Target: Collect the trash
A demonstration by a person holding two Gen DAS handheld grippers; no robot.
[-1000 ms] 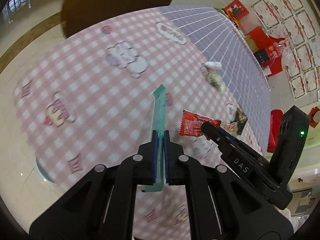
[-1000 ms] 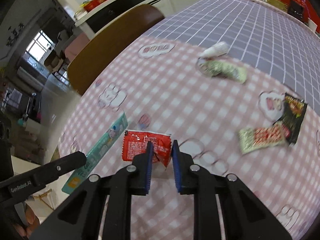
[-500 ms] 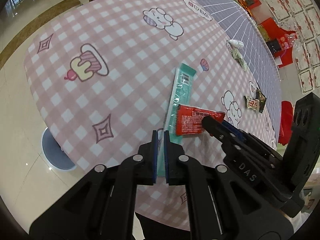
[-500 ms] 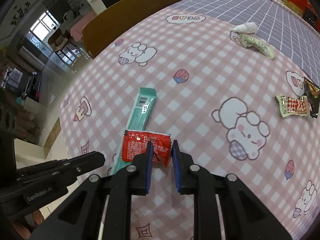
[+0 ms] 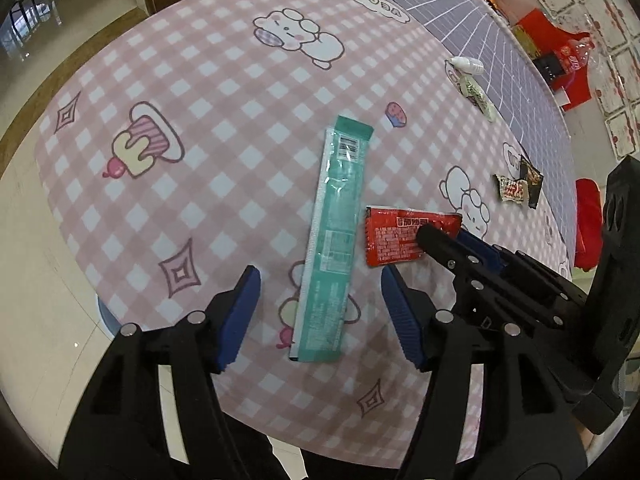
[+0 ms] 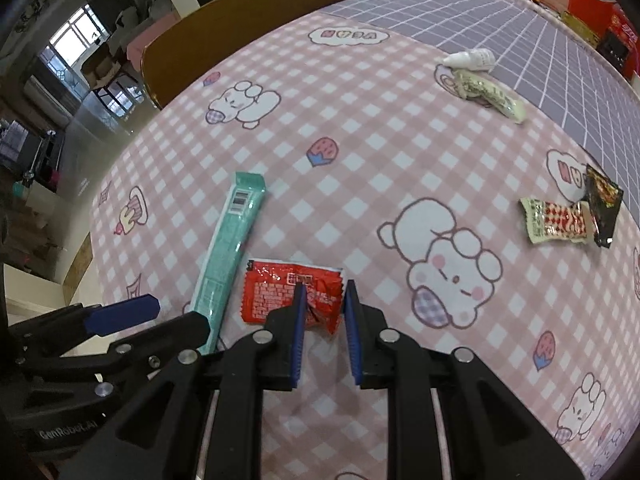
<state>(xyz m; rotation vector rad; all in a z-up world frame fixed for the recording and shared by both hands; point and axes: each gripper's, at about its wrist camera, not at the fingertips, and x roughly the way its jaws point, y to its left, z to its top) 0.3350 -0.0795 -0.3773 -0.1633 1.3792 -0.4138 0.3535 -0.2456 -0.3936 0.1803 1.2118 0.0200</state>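
Note:
A long teal wrapper lies flat on the pink checked tablecloth; it also shows in the right wrist view. My left gripper is open, its jaws on either side of the wrapper's near end, not touching it. A red packet lies just right of the teal wrapper; it also shows in the left wrist view. My right gripper is parted a little around the packet's crumpled near corner, which sits loose between the jaws.
More trash lies further along the table: a pale green wrapper beside a small white bottle, and a red-and-white wrapper against a black packet. A brown chair stands at the far edge. A blue bin rim shows on the floor.
Both grippers came down to the table. The left gripper opened and let go of the teal wrapper, which now lies flat. The right gripper's jaws parted on the red packet.

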